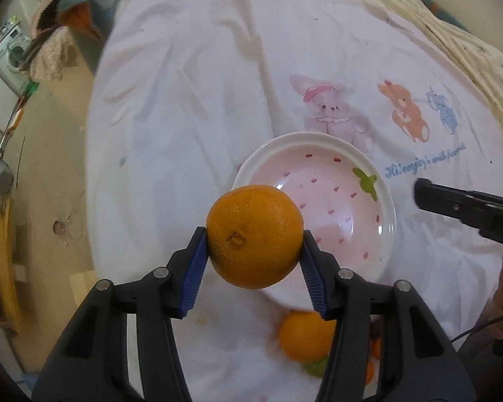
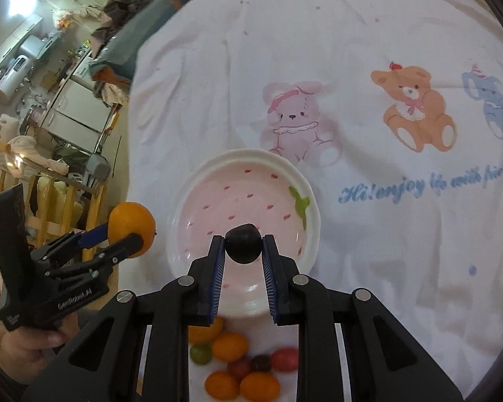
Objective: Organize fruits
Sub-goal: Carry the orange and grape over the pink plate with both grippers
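My left gripper (image 1: 255,244) is shut on a large orange (image 1: 254,236) and holds it above the near left rim of a pink strawberry-pattern bowl (image 1: 384,201). The bowl is empty. My right gripper (image 2: 243,244) is shut on a dark plum (image 2: 244,243), held over the bowl (image 2: 310,187). In the right wrist view the left gripper (image 2: 127,234) with its orange (image 2: 130,224) hangs left of the bowl. A pile of loose fruit (image 2: 238,365) lies on the cloth in front of the bowl: oranges, a green one, red and dark ones.
The bowl stands on a white sheet printed with cartoon animals (image 2: 415,110) and blue writing. The sheet's left edge (image 1: 94,167) drops to the floor. A wooden rack (image 2: 50,201) and kitchen clutter stand to the left.
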Motion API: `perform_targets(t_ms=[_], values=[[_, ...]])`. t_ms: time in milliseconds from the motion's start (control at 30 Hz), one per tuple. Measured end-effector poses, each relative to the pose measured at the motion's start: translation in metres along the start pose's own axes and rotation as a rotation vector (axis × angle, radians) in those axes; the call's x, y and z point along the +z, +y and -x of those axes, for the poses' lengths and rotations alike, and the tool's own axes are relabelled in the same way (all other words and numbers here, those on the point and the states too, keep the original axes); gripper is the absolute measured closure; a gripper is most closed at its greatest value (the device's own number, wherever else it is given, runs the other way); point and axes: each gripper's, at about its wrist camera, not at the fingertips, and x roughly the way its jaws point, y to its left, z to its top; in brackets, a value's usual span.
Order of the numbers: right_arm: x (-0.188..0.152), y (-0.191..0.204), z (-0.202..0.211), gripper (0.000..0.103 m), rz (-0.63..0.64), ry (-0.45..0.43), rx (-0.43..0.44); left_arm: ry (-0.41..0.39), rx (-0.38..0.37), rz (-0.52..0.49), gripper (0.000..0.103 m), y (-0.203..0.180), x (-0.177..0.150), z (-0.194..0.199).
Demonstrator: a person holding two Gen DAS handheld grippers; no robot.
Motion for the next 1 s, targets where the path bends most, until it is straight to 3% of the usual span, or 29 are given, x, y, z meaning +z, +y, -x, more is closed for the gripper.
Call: perform_targets(t_ms=[200, 400, 1000], values=[[0.023, -0.009, -0.047, 0.079, -0.027, 0.067, 0.01, 0.03, 0.017, -0.075, 0.054, -0.017, 0.019, -0.039], [0.036, -0.018, -0.081, 0.079, -0.069, 0.114, 0.012, 0.087, 0.004, -0.079, 0.053, -0.016, 0.022, -0.069], [0.042, -0.022, -0.103, 0.076, -0.104, 0.126, 0.043, 0.079, -0.001, -0.091, 0.049, -0.021, 0.025, -0.077]])
